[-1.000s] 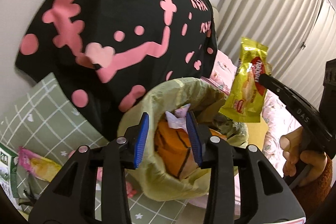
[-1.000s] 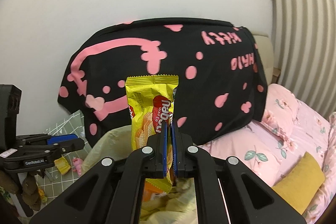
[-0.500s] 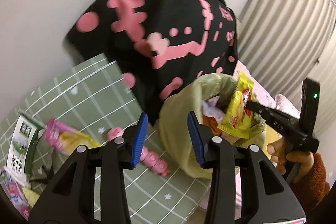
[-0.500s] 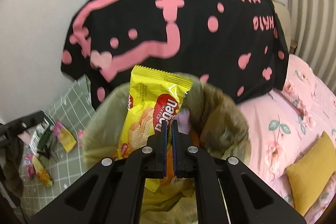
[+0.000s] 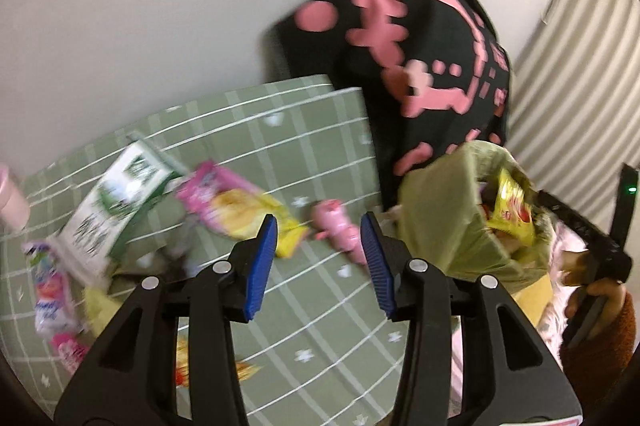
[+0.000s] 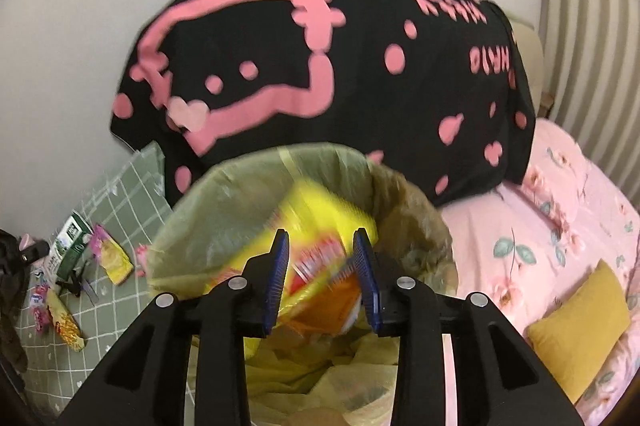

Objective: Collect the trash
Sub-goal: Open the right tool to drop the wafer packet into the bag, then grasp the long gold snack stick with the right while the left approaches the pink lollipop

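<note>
Right claw released, blue pads apart, poised over the mouth of the green trash bag. Yellow wafer wrapper, blurred, loose inside the bag opening just beyond the pads, touching neither as far as the blur allows; same wrapper seen from the left wrist view sitting among other rubbish in the bag, with the right hand and its black handle at the far right. Left claw also released, empty, pads wide apart, held above the green checked mat. Scattered on the mat: green-and-white carton toward the left edge, pink-and-yellow snack packet just beside it, small pink wrapper between that packet and the bag, pink-and-white sachets near the left edge, an orange-yellow packet partly hidden behind the left claw's fingers. Trash bag at the mat's right edge, in front of a black cloth with pink print draped against the wall. Pink floral bedding to the right of the bag, with a mustard cushion lying on it.
</note>
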`<state>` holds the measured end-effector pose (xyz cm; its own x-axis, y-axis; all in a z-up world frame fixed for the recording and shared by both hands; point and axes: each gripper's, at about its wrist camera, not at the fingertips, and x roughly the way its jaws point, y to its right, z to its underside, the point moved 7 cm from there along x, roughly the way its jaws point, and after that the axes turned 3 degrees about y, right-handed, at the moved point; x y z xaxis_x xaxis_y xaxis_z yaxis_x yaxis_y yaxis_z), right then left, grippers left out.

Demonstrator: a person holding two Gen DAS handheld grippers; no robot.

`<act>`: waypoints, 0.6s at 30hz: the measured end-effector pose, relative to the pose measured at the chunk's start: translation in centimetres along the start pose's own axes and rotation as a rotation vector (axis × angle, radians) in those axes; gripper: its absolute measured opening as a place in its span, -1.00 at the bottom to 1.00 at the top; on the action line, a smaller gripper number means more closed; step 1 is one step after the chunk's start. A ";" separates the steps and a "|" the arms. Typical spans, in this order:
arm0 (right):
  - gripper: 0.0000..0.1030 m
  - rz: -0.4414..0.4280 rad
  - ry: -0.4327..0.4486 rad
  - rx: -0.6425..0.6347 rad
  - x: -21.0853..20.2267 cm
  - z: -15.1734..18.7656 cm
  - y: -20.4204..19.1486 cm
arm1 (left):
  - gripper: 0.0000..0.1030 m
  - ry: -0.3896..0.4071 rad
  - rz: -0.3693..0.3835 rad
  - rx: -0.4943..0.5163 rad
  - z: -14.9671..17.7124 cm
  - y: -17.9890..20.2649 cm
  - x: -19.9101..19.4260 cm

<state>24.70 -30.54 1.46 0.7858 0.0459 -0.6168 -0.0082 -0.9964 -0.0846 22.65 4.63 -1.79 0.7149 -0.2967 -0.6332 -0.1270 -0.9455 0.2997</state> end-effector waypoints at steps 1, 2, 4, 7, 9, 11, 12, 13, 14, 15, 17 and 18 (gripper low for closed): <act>-0.38 -0.003 0.019 -0.006 -0.4 -0.5 -0.5 | -0.18 0.005 -0.012 -0.012 0.2 -0.9 -0.4; -0.38 -0.012 0.031 -0.010 -0.8 -0.8 -0.9 | -0.18 0.012 -0.029 -0.025 0.5 -2.1 -0.9; -0.38 -0.040 0.057 -0.022 -1.5 -1.4 -2.2 | -0.17 0.025 -0.063 -0.043 1.0 -4.3 -1.9; -0.38 -0.085 0.076 -0.049 -1.8 -2.0 -4.4 | -0.16 0.053 -0.137 -0.097 2.1 -8.8 -4.0; -0.38 -0.124 0.084 -0.078 -1.8 -2.1 -6.4 | -0.16 0.063 -0.181 -0.137 2.8 -11.4 -5.2; -0.38 -0.169 0.086 -0.100 -1.4 -2.1 -8.7 | -0.15 0.080 -0.240 -0.179 3.8 -14.0 -6.7; -0.38 -0.190 0.082 -0.106 -1.1 -2.0 -9.6 | -0.15 0.088 -0.259 -0.197 4.1 -15.1 -7.2; -0.38 -0.214 0.076 -0.112 -0.7 -1.7 -10.7 | -0.15 0.096 -0.278 -0.216 4.5 -16.1 -7.8; -0.38 -0.230 0.071 -0.118 -0.4 -1.5 -11.6 | -0.14 0.101 -0.298 -0.240 5.3 -17.2 -8.4; -0.38 -0.253 0.063 -0.127 -0.1 -1.0 -12.7 | -0.12 0.102 -0.309 -0.256 5.9 -17.9 -8.8; -0.38 -0.288 0.043 -0.153 0.5 0.0 -14.8 | -0.11 0.091 -0.328 -0.277 7.2 -19.2 -9.4; -0.38 -0.300 0.035 -0.163 0.7 0.5 -15.5 | -0.11 0.083 -0.336 -0.280 7.8 -19.5 -9.5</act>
<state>25.07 -14.98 2.01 0.7588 0.3391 -0.5562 0.3235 -0.9372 -0.1301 12.99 24.84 -7.14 0.7391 0.0434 -0.6722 0.3045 -0.9117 0.2758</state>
